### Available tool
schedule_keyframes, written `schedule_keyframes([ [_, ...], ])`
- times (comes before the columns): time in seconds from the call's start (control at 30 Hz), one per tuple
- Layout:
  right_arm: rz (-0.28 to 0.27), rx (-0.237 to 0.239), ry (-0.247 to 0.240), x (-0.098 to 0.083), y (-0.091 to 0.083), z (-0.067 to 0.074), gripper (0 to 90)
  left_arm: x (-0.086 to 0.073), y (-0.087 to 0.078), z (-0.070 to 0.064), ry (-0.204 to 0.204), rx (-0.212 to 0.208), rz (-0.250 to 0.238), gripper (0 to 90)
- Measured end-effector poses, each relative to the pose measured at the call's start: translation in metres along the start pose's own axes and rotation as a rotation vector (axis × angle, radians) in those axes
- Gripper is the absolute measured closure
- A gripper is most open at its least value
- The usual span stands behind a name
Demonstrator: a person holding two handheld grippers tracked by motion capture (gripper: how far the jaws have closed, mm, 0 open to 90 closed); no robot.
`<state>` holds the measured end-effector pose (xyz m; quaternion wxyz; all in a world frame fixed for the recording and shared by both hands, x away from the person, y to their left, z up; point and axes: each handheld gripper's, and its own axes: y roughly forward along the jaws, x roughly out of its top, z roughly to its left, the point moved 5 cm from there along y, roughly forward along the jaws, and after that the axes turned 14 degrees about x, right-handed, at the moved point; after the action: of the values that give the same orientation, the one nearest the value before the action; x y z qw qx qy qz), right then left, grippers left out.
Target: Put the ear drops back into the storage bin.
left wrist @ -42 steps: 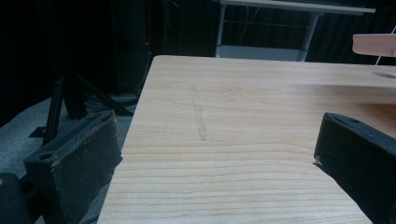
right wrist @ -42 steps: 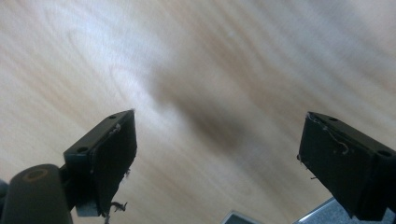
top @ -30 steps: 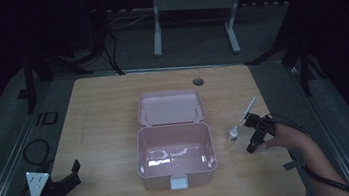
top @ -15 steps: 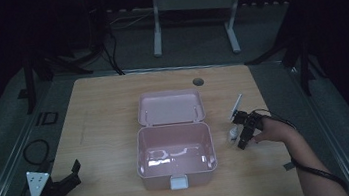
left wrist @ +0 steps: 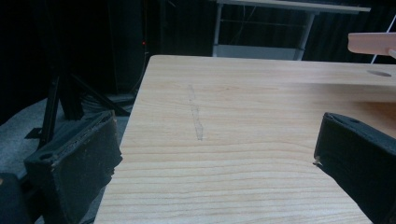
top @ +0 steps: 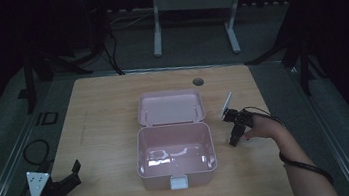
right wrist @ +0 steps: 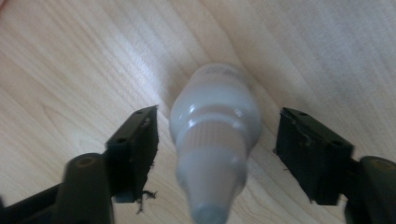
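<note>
Wooden table (top: 104, 116), dark room. Right gripper (right wrist: 215, 154) jaws closing around white bottle (right wrist: 215, 121), pads not touching; bottle's tip cropped at 6 o'clock. Left gripper (left wrist: 210, 154) jaws apart, empty.

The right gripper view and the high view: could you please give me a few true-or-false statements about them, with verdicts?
1. A white bottle stands between the right tool's jaws. True.
2. The jaws already press on the bottle. False: gaps show on both sides, though the jaws have just been closing.
3. The pink box is shut. False: its lid is laid back open.
4. The left tool is open at the table's near left corner. True.
5. The left tool holds a spoon. False: nothing is between its jaws.
</note>
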<state>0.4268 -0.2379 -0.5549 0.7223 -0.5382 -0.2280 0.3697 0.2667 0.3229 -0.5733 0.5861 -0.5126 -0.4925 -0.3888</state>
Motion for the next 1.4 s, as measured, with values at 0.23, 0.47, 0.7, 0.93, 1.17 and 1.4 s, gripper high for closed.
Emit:
schedule_keyframes([
  [0.23, 0.012, 0.014, 0.008, 0.01, 0.0, 0.0, 46.5, 0.0, 0.0, 0.0, -0.001, -0.002, 0.0, 0.4],
  [0.47, 0.042, 0.004, 0.013, 0.013, -0.001, 0.0, 59.3, 0.0, 0.0, 0.0, 0.0, -0.003, 0.001, 0.4],
  [0.7, 0.048, -0.009, -0.041, 0.009, -0.003, 0.003, 59.6, 0.0, 0.0, 0.0, 0.001, -0.002, 0.002, 0.5],
  [0.93, 0.098, -0.033, -0.187, -0.001, -0.002, 0.011, 59.6, 0.0, 0.0, 0.0, 0.002, 0.0, 0.003, 0.5],
  [1.17, 0.142, -0.044, -0.377, -0.01, -0.001, 0.023, 59.6, 0.0, 0.001, 0.0, -0.002, 0.0, 0.003, 0.5],
  [1.4, 0.178, -0.048, -0.504, -0.018, 0.0, 0.036, 59.7, 0.0, 0.001, 0.0, -0.002, 0.002, 0.004, 0.5],
])
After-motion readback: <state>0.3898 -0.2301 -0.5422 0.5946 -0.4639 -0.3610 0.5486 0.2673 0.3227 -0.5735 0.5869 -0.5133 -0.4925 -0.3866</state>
